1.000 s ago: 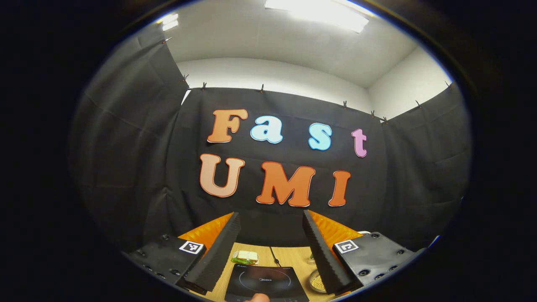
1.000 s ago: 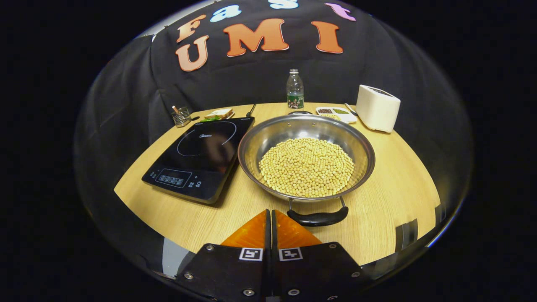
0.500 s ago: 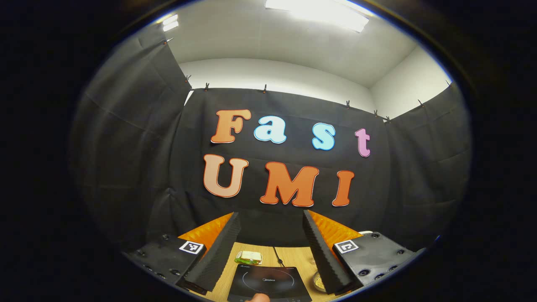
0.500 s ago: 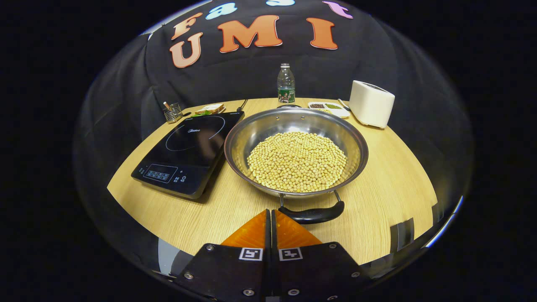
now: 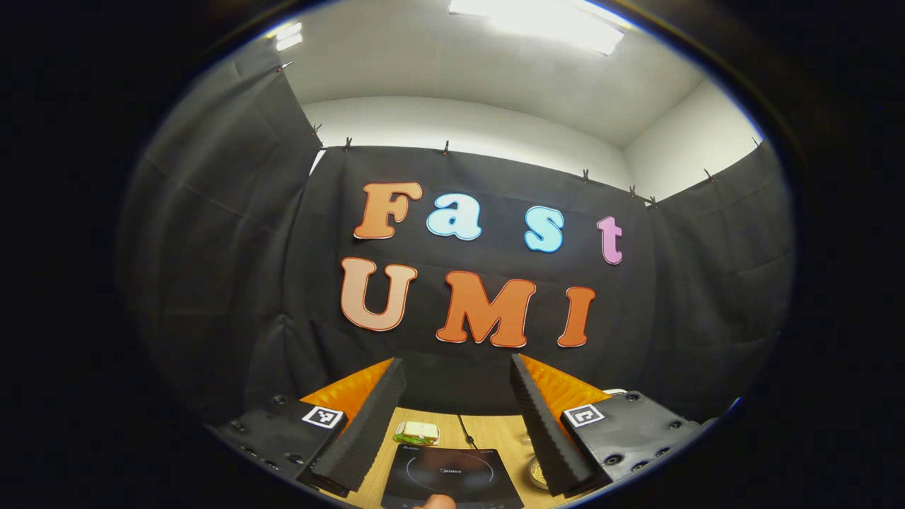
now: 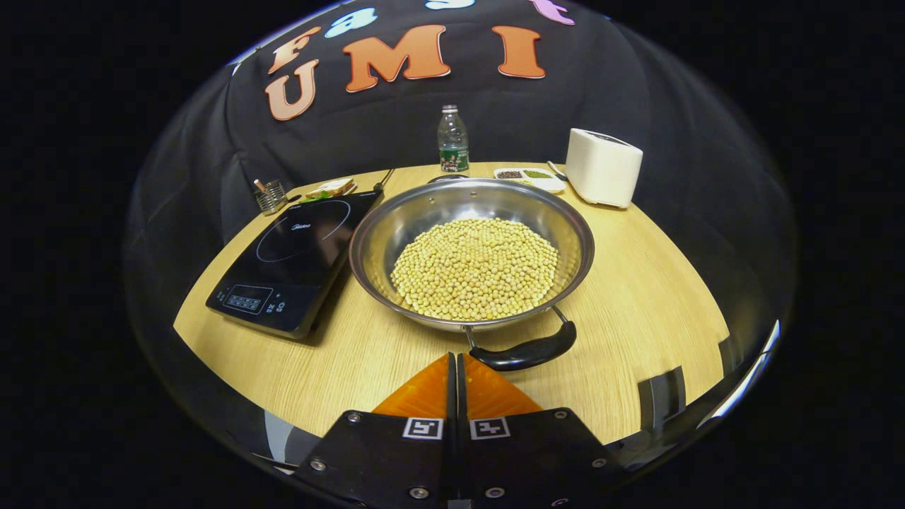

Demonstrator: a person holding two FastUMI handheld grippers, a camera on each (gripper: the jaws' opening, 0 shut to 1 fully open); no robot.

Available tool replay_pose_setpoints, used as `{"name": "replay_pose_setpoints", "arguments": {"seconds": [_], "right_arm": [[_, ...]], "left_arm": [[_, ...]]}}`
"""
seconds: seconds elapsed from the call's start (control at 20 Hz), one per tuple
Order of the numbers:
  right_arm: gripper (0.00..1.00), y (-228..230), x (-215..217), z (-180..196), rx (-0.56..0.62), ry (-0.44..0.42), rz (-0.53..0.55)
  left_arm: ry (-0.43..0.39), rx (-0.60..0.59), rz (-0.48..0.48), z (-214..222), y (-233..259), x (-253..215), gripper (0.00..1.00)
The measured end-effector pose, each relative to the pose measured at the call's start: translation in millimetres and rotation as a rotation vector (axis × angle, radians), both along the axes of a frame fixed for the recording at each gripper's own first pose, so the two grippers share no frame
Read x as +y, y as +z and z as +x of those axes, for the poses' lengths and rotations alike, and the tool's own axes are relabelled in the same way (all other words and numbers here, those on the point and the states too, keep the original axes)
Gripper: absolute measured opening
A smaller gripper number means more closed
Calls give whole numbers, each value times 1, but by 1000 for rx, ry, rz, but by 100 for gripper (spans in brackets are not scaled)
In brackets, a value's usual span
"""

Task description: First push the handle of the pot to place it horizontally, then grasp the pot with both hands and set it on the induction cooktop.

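A wide steel pot [image 6: 471,244] full of pale beans sits mid-table in the right gripper view. Its black near handle [image 6: 527,352] points toward me, slanted up to the right. My right gripper [image 6: 456,358] is shut with nothing in it, its tips at the handle's left end; whether they touch I cannot tell. The black induction cooktop [image 6: 290,251] lies left of the pot, almost touching it. In the left gripper view my left gripper [image 5: 457,375] is open, tilted up at the booth wall, with the cooktop [image 5: 452,477] and a sliver of the pot [image 5: 536,472] low between its fingers.
Along the table's back edge stand a water bottle [image 6: 452,140], a white toaster [image 6: 603,167], a divided tray of grains [image 6: 529,177], a sandwich [image 6: 329,189] and a small utensil holder [image 6: 270,197]. A fingertip [image 5: 433,501] shows at the bottom of the left gripper view.
In the right gripper view the whole scene has slid left and the pot's near handle has swung its right end upward. The left gripper has barely moved.
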State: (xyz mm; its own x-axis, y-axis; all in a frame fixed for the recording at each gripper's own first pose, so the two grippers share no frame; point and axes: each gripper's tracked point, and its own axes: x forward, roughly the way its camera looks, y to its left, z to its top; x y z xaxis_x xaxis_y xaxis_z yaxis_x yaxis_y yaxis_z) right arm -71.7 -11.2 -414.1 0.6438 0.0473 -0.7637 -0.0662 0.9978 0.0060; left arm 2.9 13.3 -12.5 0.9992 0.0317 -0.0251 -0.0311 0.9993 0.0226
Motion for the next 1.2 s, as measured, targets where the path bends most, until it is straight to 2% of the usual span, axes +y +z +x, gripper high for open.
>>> {"name": "replay_pose_setpoints", "arguments": {"seconds": [0.3,0.5,0.65,0.85,1.2], "right_arm": [[0,-2,-22,8,4,-42,-24],[0,-11,-50,12,17,-101,-78],[0,-12,-51,15,32,-131,-27],[0,-13,-68,23,26,-162,-44],[0,-16,-99,47,29,-258,13]], "left_arm": [[14,-3,4,6,-1,4,96],[9,5,-1,8,-5,2,98],[18,7,5,13,-7,4,98],[21,20,4,20,-11,1,97],[9,8,36,21,-4,-9,97]]}}
